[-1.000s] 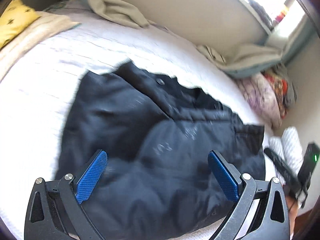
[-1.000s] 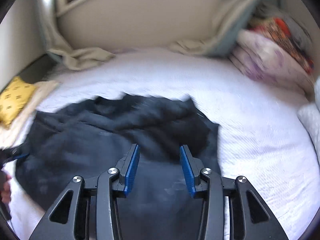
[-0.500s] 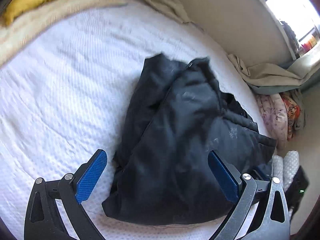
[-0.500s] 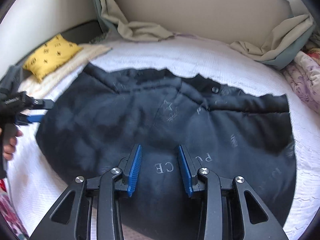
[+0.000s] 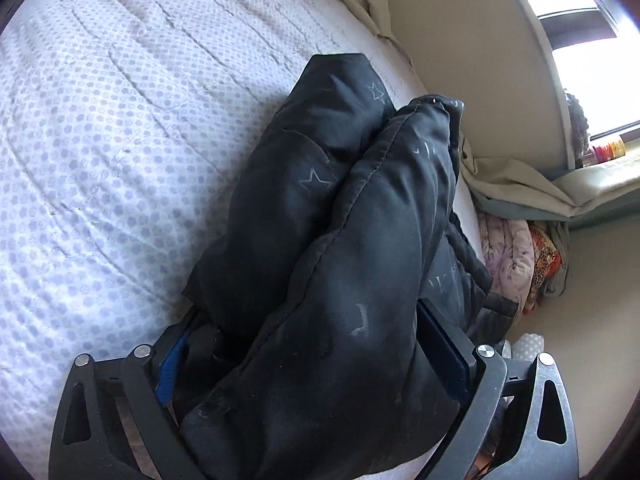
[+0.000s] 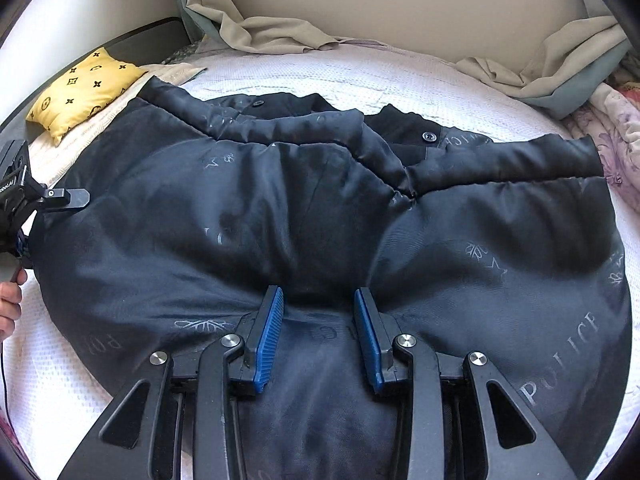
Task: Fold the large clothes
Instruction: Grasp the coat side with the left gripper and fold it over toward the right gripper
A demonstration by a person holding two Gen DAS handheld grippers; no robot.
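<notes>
Black quilted padded jacket, its shiny fabric printed with faint silver stars and the word POLICE, lies spread across a bed covered in a white textured bedspread. I am holding a two-finger tool in each hand, and each tool's camera looks forward along my fingers.

From my right gripper, the jacket fills most of the view, lying wide from left to right with a rumpled fold along its far edge and two dark buttons showing near it. My right fingers, black with ribbed blue pads, stand partly apart and press down into the near edge of the jacket. A ridge of fabric rises between them, but the pads are not squeezing it.

From my left gripper, one end of the jacket bulges up in thick folds between my left fingers. These stand very wide and are closing at this moment, with the padded bulk filling the gap between them; I cannot tell whether the pads press on it. In the right view, this left tool sits at the jacket's left edge, with part of my hand below it.

Beyond the jacket, a yellow patterned cushion rests at the bed's far left corner. Beige crumpled cloth lies along the padded headboard, and a floral quilt is bunched at the right.
</notes>
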